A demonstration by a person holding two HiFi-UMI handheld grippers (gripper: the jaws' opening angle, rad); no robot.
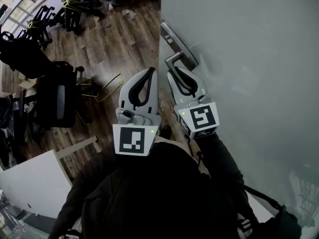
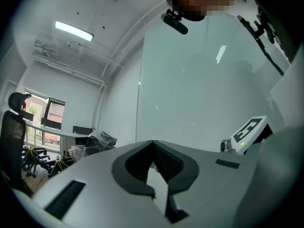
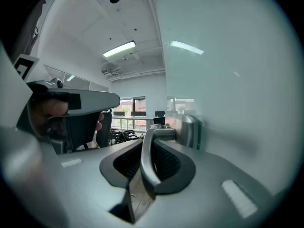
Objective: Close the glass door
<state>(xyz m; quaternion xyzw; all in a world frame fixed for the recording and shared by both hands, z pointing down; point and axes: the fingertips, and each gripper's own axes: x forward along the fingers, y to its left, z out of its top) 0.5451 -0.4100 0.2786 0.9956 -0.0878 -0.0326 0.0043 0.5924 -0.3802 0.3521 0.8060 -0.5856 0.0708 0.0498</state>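
Observation:
The frosted glass door fills the right of the head view, and its metal lever handle juts from the door's edge. My right gripper is shut on that handle. In the right gripper view the lever runs down between the jaws of the right gripper, with the lock plate just behind. My left gripper hangs beside it to the left, shut and holding nothing. In the left gripper view the left gripper points up along the glass door.
A wooden floor lies to the left. A black office chair and a yellow wire frame stand close by. More chairs crowd the far left. A white board sits at the lower left.

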